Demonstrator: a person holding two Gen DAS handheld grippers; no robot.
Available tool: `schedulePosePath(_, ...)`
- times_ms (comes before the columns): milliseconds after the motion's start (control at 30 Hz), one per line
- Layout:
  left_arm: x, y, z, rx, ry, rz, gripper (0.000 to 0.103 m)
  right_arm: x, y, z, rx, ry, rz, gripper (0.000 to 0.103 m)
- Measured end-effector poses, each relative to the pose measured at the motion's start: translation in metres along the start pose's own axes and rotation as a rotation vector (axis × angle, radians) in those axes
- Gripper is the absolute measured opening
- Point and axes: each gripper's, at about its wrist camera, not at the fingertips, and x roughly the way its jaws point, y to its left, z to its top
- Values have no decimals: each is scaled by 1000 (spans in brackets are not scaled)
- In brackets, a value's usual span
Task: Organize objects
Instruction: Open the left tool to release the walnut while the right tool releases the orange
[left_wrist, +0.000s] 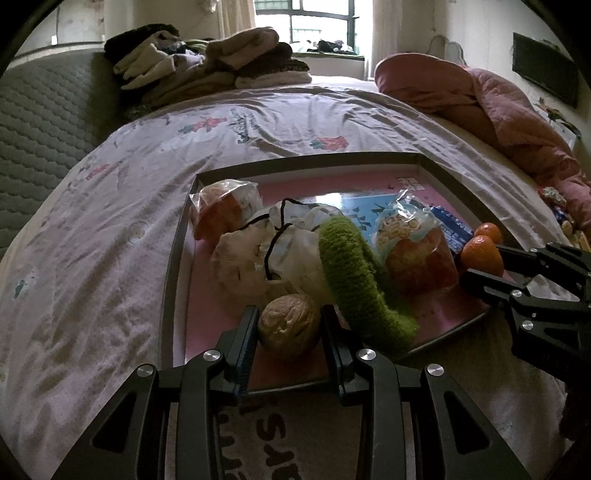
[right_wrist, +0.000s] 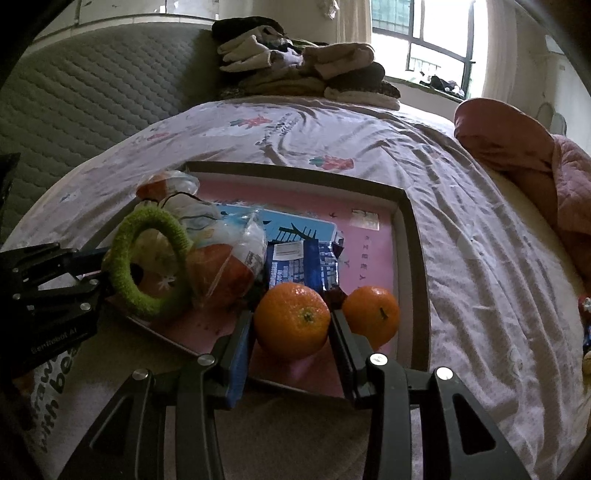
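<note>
On the far left of the tray (left_wrist: 173, 258) lies a wrapped cake (left_wrist: 221, 210), and next to it a white pouch (left_wrist: 258, 254) with a black cord. Your left gripper (left_wrist: 290, 325) is clenched on a walnut (left_wrist: 289, 325): both pads press its sides, and the nut is low over the tray's near edge, just in front of the pouch. Beside the walnut a green ring (left_wrist: 354, 280) leans on the pouch and on a second wrapped cake (left_wrist: 413, 247). Behind that cake a blue packet (right_wrist: 303, 266) lies flat on the pink floor of the tray.

More to the right, your right gripper (right_wrist: 291, 321) grasps an orange (right_wrist: 291, 319) between its two fingers, over the near right part of the tray. A second orange (right_wrist: 371, 314) sits just beside it, touching the right finger, near the tray's right wall.

The tray rests on a bed sheet (right_wrist: 461, 229). A pink quilt (left_wrist: 498, 107) lies at the far right, and folded clothes (left_wrist: 207, 62) are piled at the back.
</note>
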Motion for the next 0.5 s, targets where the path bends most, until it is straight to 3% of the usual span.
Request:
schedulePosePath(333, -4, 1, -1, -3, 1, -6, 34, -1, 0, 0, -9, 5, -16, 42)
schedulePosePath(500, -9, 1, -2, -4, 3, -16, 37, -2, -1, 0, -6, 6, -8, 48)
